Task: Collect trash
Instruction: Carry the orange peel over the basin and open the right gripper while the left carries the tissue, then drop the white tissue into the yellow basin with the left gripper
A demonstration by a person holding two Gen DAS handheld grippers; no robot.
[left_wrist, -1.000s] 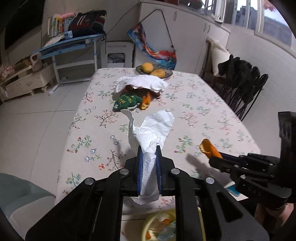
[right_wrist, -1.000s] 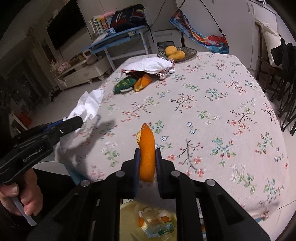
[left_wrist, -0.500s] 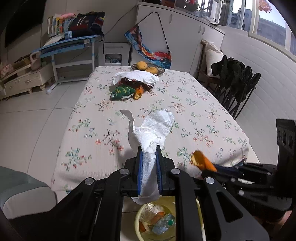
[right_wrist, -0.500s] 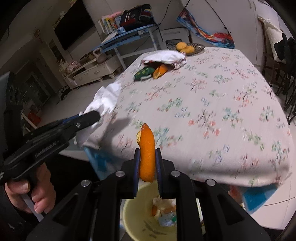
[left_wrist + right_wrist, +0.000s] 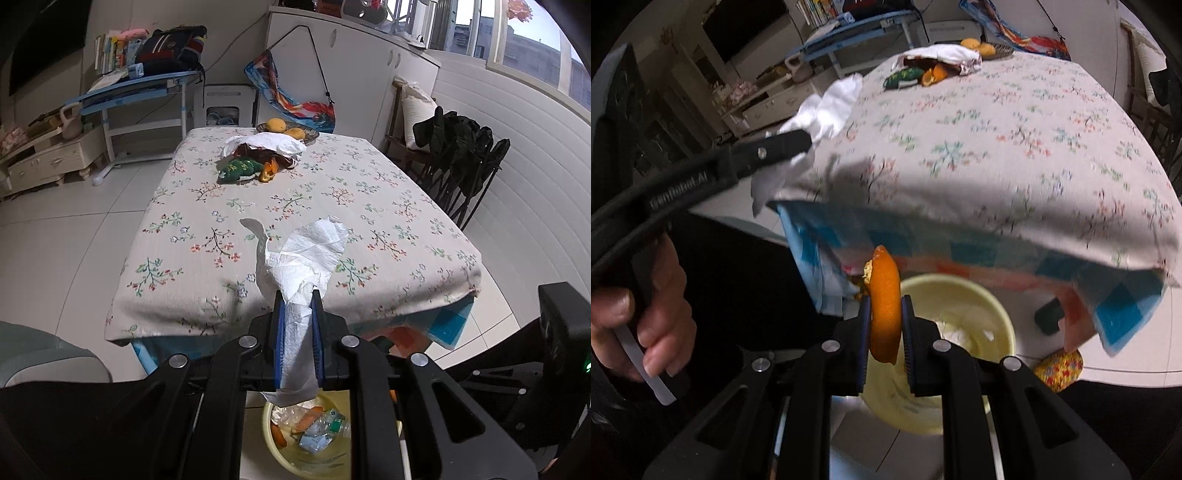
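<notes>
My left gripper (image 5: 297,295) is shut on a crumpled white paper towel (image 5: 303,254), held in front of the table's near edge above a pale yellow bin (image 5: 273,448) with trash in it. My right gripper (image 5: 885,301) is shut on an orange peel (image 5: 884,295), held low over the same bin (image 5: 997,325) on the floor. The left gripper and towel (image 5: 831,107) show at the left of the right wrist view. More trash lies far on the table: a green wrapper (image 5: 238,169), another orange peel (image 5: 269,171) and a white bag (image 5: 266,144).
The table has a floral cloth (image 5: 295,206) with a blue checked cloth (image 5: 1123,306) hanging under it. A fruit plate (image 5: 288,127) stands at the far end. Dark chairs (image 5: 465,155) stand on the right, a desk (image 5: 140,88) at the back left. A patterned ball (image 5: 1060,369) lies by the bin.
Both grippers have pulled back off the table and dropped toward the floor. The right one with the peel has gone lower, below the table edge, over the bin.
</notes>
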